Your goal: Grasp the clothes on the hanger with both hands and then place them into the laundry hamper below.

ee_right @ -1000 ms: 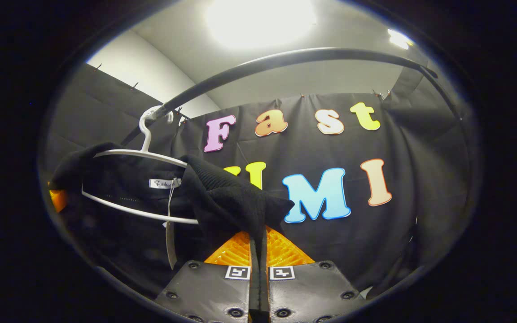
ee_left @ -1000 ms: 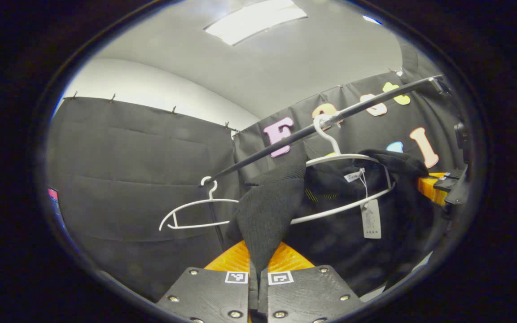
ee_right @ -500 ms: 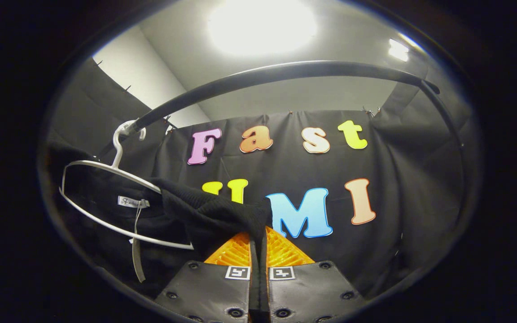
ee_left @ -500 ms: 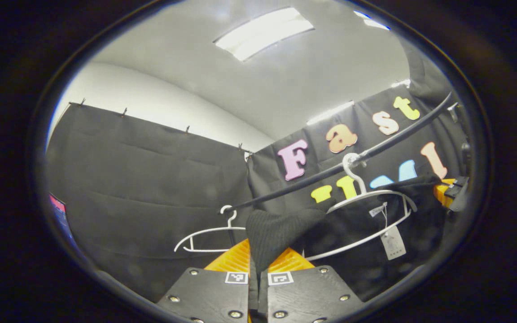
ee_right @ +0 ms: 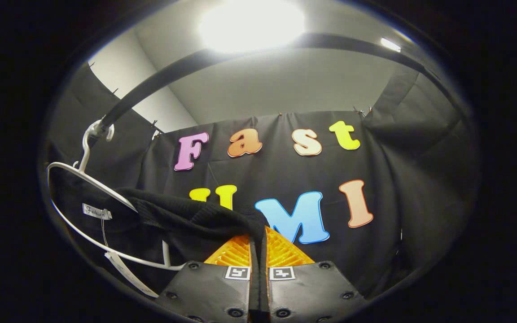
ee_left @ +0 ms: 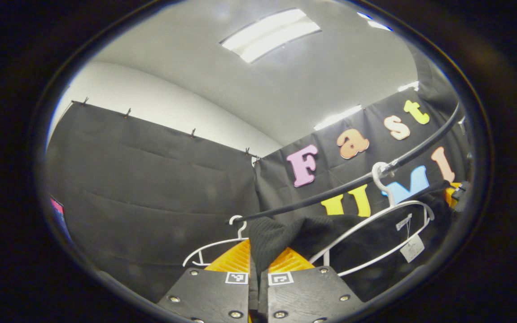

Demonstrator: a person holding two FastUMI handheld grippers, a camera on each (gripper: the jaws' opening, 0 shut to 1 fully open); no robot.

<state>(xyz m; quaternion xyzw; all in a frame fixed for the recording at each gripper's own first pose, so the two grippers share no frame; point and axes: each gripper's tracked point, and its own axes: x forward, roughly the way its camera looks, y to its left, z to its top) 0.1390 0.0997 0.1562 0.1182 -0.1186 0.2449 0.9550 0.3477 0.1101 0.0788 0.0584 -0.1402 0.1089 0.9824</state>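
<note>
Sweater (ee_left: 366,237) draped on white hanger (ee_left: 393,215) under rail (ee_left: 330,197); left tool (ee_left: 257,273) and right tool (ee_right: 258,251) each clamped on a shoulder. Risk: fabric snagging the hanger, dragging it along.

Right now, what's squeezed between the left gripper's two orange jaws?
In the left gripper view, a fold of the black knitted garment is pinched between the left gripper's shut jaws.
</note>
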